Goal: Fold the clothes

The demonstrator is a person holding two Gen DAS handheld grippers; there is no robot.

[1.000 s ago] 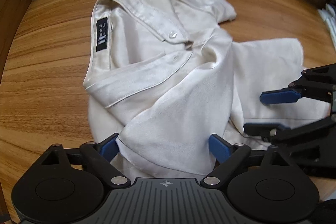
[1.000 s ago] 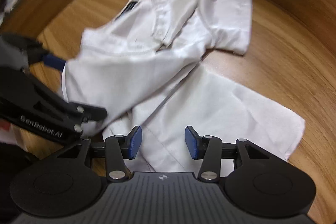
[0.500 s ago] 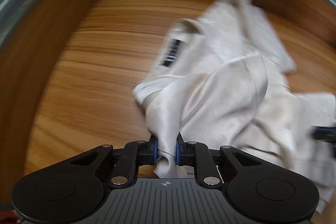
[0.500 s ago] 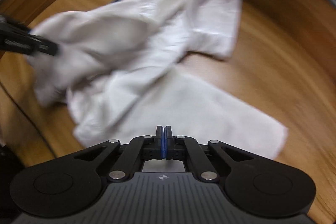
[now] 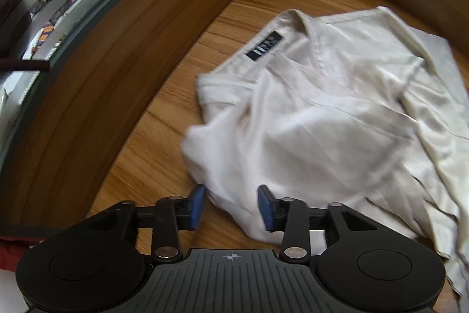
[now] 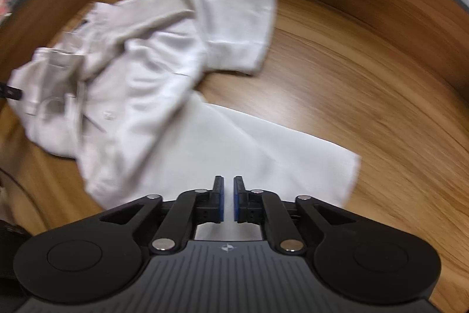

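The shirt (image 5: 322,113) lies rumpled on the wooden table (image 5: 164,154), filling the centre and right of the left view; its collar with a dark label (image 5: 264,45) sits toward the upper middle, and loose folds are heaped across the body. In the right view it spreads from the upper left down to the lower centre, one short sleeve (image 6: 243,28) flat at the top and a smooth panel reaching toward the lower right. The left gripper (image 5: 231,206) stands wide open at the bottom centre, with a bulge of cloth between its fingers but not pinched. The right gripper (image 6: 228,200) is nearly closed, a narrow slit left between the pads, and I cannot tell whether it pinches the cloth lying under it. The fabric looks thin, light and slightly glossy (likely slippery), so it should drape and slide rather than hold a crease. Seamed places such as the hem, sleeve cuff or collar edge look the surest holds.
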